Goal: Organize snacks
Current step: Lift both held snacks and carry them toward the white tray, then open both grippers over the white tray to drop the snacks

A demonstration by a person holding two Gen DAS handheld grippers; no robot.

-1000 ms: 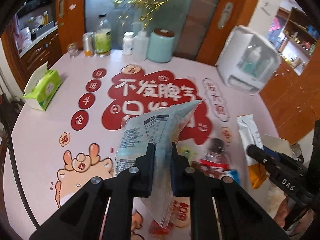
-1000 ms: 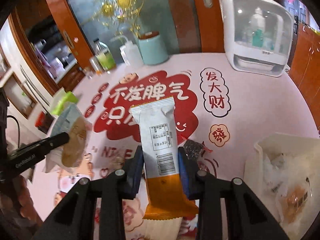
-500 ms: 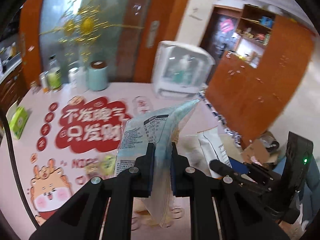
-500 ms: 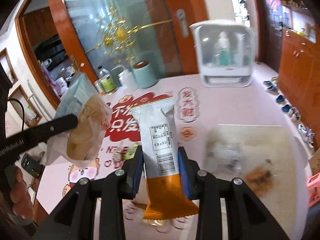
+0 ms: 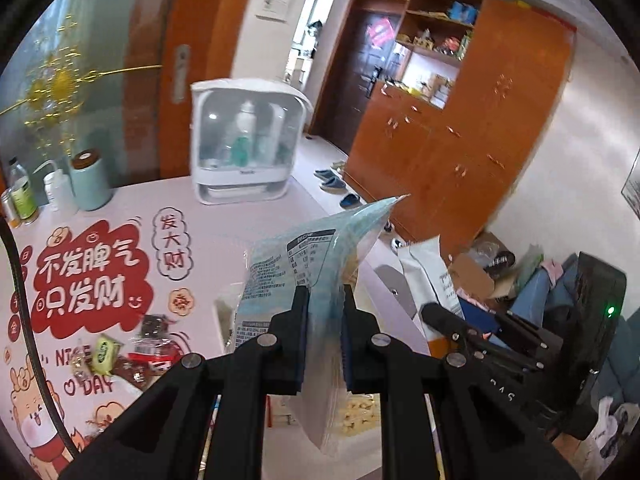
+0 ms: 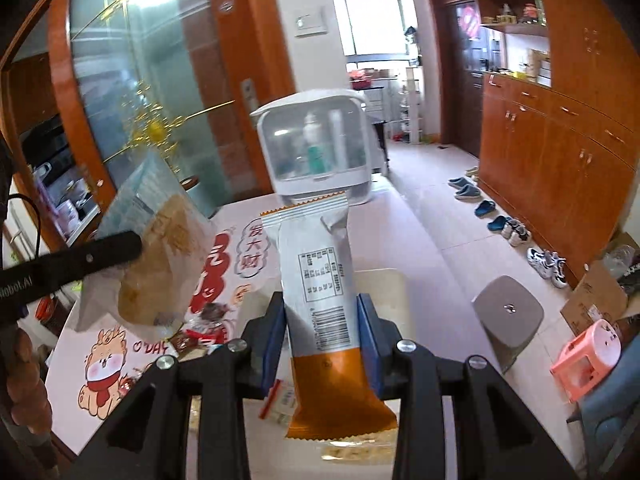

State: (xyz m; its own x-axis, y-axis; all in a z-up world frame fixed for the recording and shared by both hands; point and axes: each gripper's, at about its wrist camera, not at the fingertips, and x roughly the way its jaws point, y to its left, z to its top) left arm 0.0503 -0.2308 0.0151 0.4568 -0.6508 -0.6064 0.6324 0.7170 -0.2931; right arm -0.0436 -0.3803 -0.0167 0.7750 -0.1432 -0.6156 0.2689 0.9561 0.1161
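My left gripper [image 5: 323, 300] is shut on a pale blue snack bag [image 5: 312, 264] and holds it up above the table's right end; the bag also shows at the left of the right wrist view [image 6: 152, 256]. My right gripper [image 6: 322, 312] is shut on a white and orange snack bar packet [image 6: 320, 280], held upright above a clear plastic bin [image 6: 384, 280] at the table's right end. The right gripper [image 5: 452, 320] with its packet [image 5: 432, 268] shows at the right of the left wrist view. Loose small snacks [image 5: 132, 352] lie on the pink table [image 5: 224, 224].
A white cabinet-style box with bottles [image 5: 244, 140] stands at the table's back. A teal canister [image 5: 90, 180] and bottles [image 5: 20, 196] stand back left. Beyond the table edge are a grey stool [image 6: 508, 308], a pink stool [image 6: 588, 352], shoes [image 6: 516, 232] and wooden cupboards [image 6: 560, 152].
Both grippers have swung to the right and risen with their packets. The view moved from the table's middle to its right end, over the clear bin.
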